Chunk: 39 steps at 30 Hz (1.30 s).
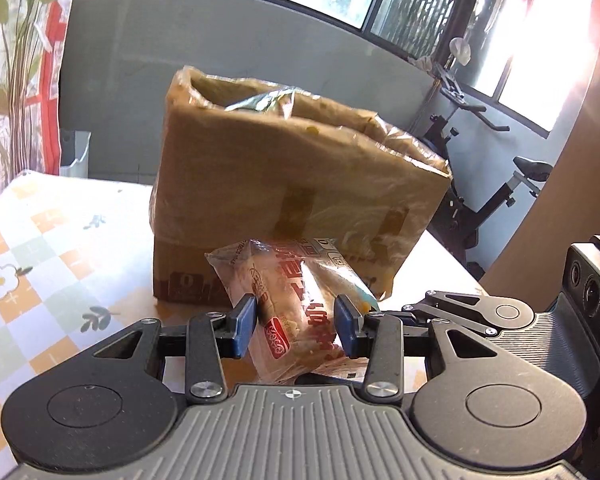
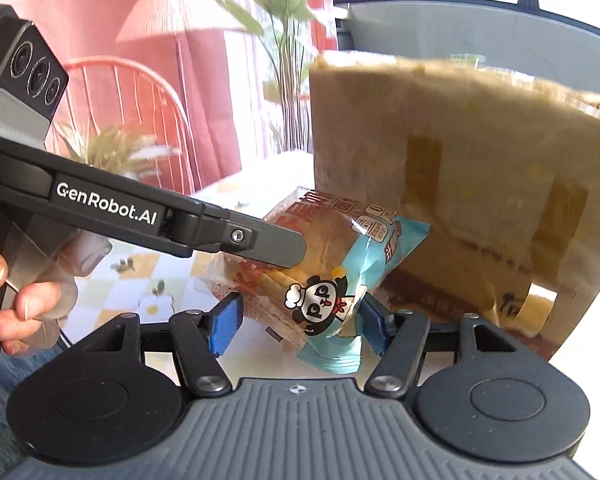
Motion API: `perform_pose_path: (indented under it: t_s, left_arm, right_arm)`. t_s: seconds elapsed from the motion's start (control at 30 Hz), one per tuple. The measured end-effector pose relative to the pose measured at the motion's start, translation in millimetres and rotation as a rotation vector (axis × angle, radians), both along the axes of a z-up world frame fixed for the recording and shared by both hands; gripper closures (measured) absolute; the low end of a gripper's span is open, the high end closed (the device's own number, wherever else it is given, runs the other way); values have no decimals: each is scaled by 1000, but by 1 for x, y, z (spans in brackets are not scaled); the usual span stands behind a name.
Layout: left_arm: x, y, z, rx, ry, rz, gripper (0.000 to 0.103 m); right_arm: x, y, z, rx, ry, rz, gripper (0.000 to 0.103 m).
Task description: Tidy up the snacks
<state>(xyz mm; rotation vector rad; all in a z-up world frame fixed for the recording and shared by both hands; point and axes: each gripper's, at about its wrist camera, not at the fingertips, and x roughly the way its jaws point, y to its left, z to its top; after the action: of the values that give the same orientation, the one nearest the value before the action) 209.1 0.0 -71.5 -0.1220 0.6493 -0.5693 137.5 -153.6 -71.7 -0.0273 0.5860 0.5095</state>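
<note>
- We held our left gripper [image 1: 295,326] with its blue pads pinching a clear bread packet with red print [image 1: 288,312].
- Our right gripper [image 2: 300,322] gripped a packet with a teal end and panda picture [image 2: 332,280].
- A plastic-wrapped cardboard box [image 1: 292,184] stood on the checked tablecloth [image 1: 40,248] just beyond both tools, its top open.

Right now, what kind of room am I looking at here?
Probably a lived-in home, perhaps a sunroom or living area. An exercise bike stands by big windows, a floor lamp sits by a pink curtain, and a flowered tablecloth covers the table.
</note>
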Motion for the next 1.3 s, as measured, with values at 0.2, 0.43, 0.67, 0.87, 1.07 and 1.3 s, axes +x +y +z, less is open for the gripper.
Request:
perform_pose_path:
  t_s: [0.2,0.43,0.67,0.87,1.07,1.3]
  left_arm:
    - [5,-11,40,-41,-97,-15,59]
    - [45,-37,82,-55,-181,-65,59]
    - [115,-84,95,-50,-156,-128,54]
    - [159,-121,84,-16,-110,-150,51]
    - [166,-147,71,61,-116,-171,49]
    - [149,-136,86,132,-221,-69,22]
  right_arm:
    - [2,-10,40,-14,-125,-6,39]
    - [34,-31,86,-1,-181,-54,39]
    - [88,-67,107,-21,-197,-111,39]
    - [128,-103,95,23,-135,-145,38]
    - [146,-122,79,35,-61,-194,34]
    - [115,-145,87,58,-95,-261,21]
